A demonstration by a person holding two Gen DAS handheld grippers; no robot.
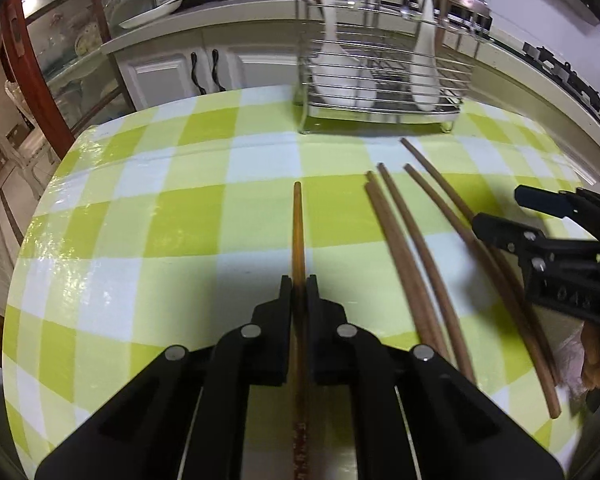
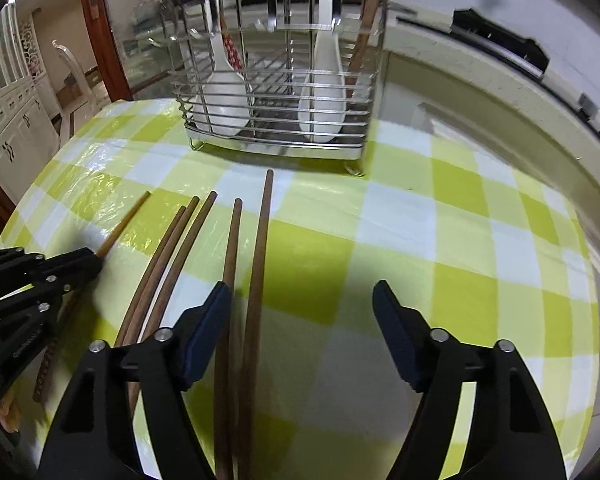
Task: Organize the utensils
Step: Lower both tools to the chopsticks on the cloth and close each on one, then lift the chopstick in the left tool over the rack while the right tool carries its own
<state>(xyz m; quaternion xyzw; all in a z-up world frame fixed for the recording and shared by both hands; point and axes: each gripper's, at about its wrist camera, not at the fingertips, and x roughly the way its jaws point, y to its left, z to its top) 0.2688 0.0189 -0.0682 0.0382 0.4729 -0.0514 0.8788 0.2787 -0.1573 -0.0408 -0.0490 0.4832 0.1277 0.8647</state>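
Note:
My left gripper (image 1: 299,280) is shut on a light orange-brown chopstick (image 1: 298,224) that points toward the wire utensil rack (image 1: 384,80); both show in the right wrist view, the left gripper (image 2: 92,258) and its chopstick (image 2: 126,220). Several dark brown chopsticks (image 1: 412,256) lie on the checked tablecloth to its right. My right gripper (image 2: 302,292) is open above two of these chopsticks (image 2: 256,280), which lie between its jaws near the left finger (image 2: 210,316). The rack (image 2: 276,92) holds white spoons (image 2: 220,96) and a chopstick.
The round table (image 2: 460,280) has a green and white checked cloth. The rack stands at its far edge. Behind are white kitchen cabinets (image 1: 172,76), a counter with a stove (image 1: 560,72) and a glass door with a red frame (image 2: 100,32).

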